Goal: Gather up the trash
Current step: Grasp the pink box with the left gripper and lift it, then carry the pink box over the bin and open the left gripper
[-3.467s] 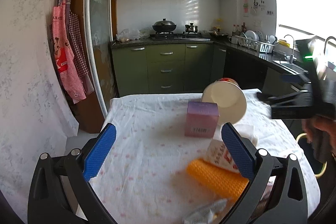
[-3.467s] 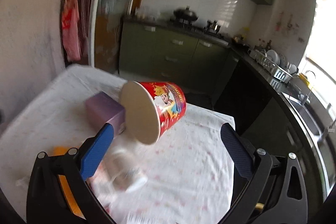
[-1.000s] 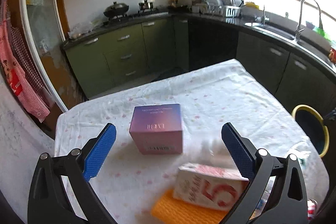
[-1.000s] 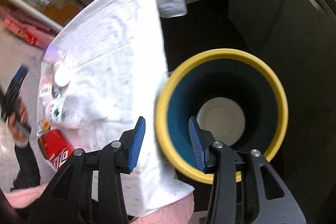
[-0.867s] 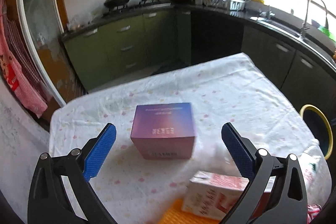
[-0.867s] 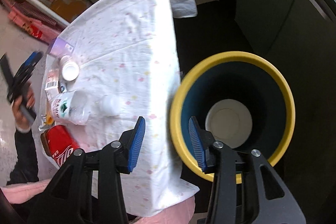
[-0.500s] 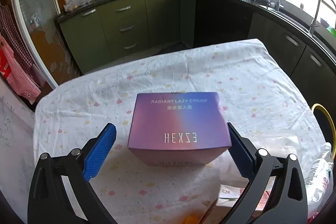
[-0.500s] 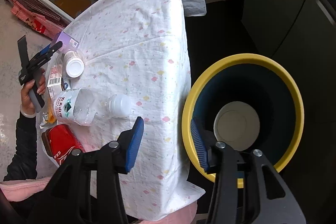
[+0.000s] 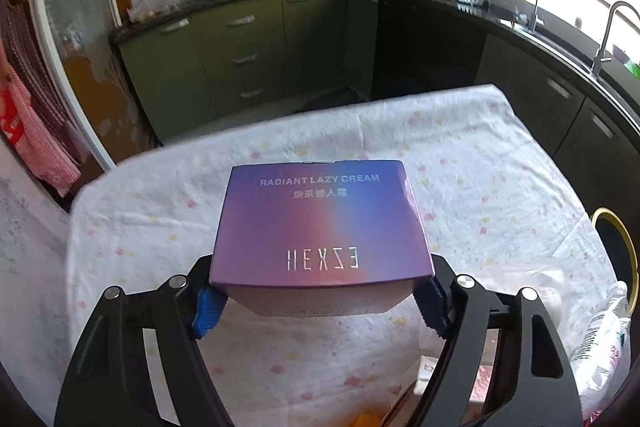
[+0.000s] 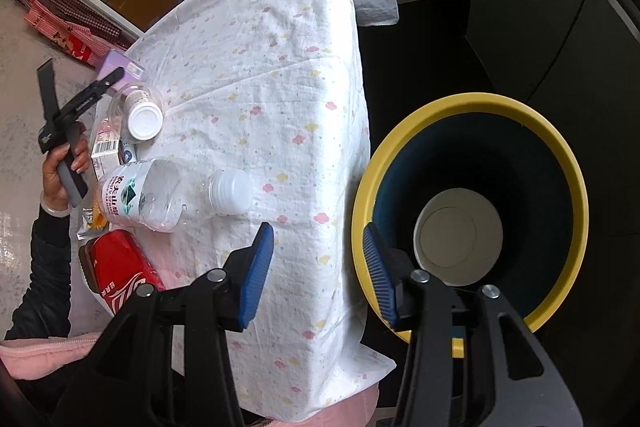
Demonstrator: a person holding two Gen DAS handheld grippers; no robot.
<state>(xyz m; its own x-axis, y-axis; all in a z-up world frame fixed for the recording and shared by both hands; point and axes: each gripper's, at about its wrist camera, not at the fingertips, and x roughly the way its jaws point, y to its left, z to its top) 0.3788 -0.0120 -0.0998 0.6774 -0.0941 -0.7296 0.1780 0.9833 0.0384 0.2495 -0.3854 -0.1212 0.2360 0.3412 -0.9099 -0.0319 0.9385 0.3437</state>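
Left gripper: the left gripper (image 9: 320, 303) straddles the purple cream box (image 9: 320, 227), a blue pad at each lower corner of the box; its jaws are closing, and the pads look to be right against the box's sides, though a firm squeeze cannot be confirmed.
Cream box: it sits in the middle of the counter (image 9: 480, 163), which is covered by a white cloth with small pastel spots; its printed top faces the left wrist camera. In the right wrist view only a corner of it (image 10: 116, 65) shows, at the far left edge of the counter.
Right gripper: the right gripper (image 10: 318, 271) points steeply down beside the counter's edge, jaws partly apart with nothing between the pads.
Trash bin: the yellow-rimmed bin (image 10: 560, 155) stands on the floor just beside the counter, dark blue inside, with a white paper cup (image 10: 458, 235) lying in the bottom.
Other trash on counter: a clear water bottle (image 10: 160, 195) lies on its side; near it a red cola can (image 10: 116, 267), a clear plastic cup with a white lid (image 10: 138, 113), and a small carton (image 10: 106, 153).
Person: a hand (image 10: 60, 179) in a dark sleeve grips the left gripper's handle.
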